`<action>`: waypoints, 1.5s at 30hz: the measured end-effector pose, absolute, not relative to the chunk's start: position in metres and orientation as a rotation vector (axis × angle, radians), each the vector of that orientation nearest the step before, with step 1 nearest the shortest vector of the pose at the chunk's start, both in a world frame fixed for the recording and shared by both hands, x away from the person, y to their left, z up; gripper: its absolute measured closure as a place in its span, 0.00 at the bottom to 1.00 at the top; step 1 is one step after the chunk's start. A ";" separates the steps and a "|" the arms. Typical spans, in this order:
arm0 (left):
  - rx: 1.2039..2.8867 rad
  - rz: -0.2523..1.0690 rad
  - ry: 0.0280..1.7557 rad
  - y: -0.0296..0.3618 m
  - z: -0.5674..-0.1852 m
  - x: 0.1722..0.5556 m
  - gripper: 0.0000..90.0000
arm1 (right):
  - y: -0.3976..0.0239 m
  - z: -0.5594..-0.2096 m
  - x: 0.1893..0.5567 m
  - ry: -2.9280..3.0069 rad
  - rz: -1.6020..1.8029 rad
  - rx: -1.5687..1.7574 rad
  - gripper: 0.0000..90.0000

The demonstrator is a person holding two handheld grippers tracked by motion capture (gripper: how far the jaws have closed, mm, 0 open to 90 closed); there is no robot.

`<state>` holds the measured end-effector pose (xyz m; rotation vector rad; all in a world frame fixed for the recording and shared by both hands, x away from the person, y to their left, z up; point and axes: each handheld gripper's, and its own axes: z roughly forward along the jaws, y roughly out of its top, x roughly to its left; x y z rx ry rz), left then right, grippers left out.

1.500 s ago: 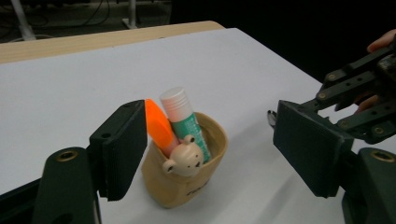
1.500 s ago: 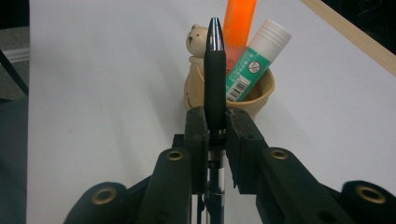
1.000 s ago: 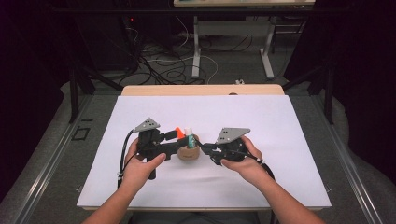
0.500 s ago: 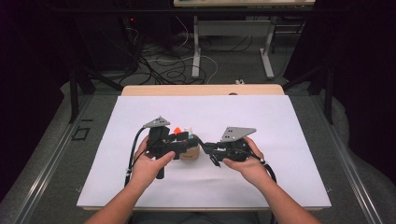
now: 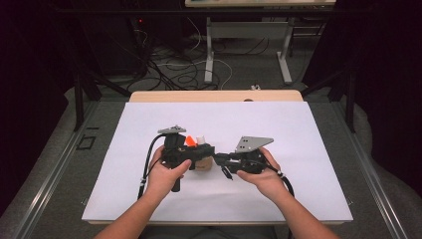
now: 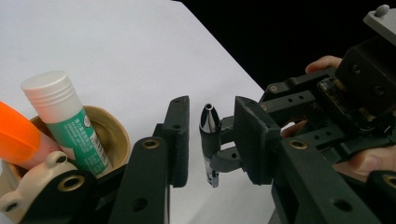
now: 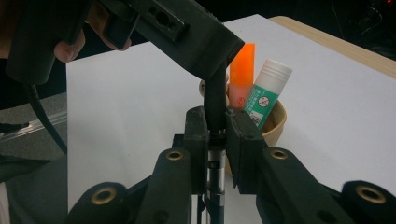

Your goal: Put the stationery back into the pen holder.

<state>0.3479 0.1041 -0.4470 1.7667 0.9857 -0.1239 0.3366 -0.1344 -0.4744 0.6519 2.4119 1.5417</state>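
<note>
My right gripper (image 7: 217,121) is shut on a black and chrome pen (image 7: 215,172), which it holds near the middle of the white sheet. My left gripper (image 6: 212,105) faces it, and the pen's tip (image 6: 208,126) stands between its two pads with a gap on each side. Its jaws have just been closing around that tip. In the high view the left gripper (image 5: 211,151) and right gripper (image 5: 222,162) meet beside a tan cup (image 5: 203,164). The cup (image 6: 112,135) holds a white-capped glue stick (image 6: 65,121) and an orange marker (image 6: 16,135).
A white sheet (image 5: 298,129) covers the wooden table (image 5: 214,95). Black cables trail from both grippers toward the person's forearms. Dark floor, desk legs and loose cables lie beyond the table's far edge.
The left gripper has moved right, up to the right gripper, and its jaws have narrowed around the pen's tip. The right gripper has stayed put with the pen.
</note>
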 end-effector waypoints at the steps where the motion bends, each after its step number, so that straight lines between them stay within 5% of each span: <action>1: 1.774 -0.135 0.988 0.104 -0.447 0.348 0.78 | -0.134 -0.474 0.336 2.413 1.543 0.652 0.89; 7: 1.763 -0.139 0.995 0.104 -0.448 0.349 0.87 | -0.135 -0.475 0.337 2.398 1.550 0.646 0.89; 20: 1.775 -0.111 0.986 0.102 -0.448 0.349 0.89 | -0.133 -0.475 0.336 2.395 1.513 0.637 0.88; 45: 1.783 0.204 0.975 0.140 -0.384 0.357 0.90 | -0.145 -0.480 0.344 2.408 1.377 0.724 0.59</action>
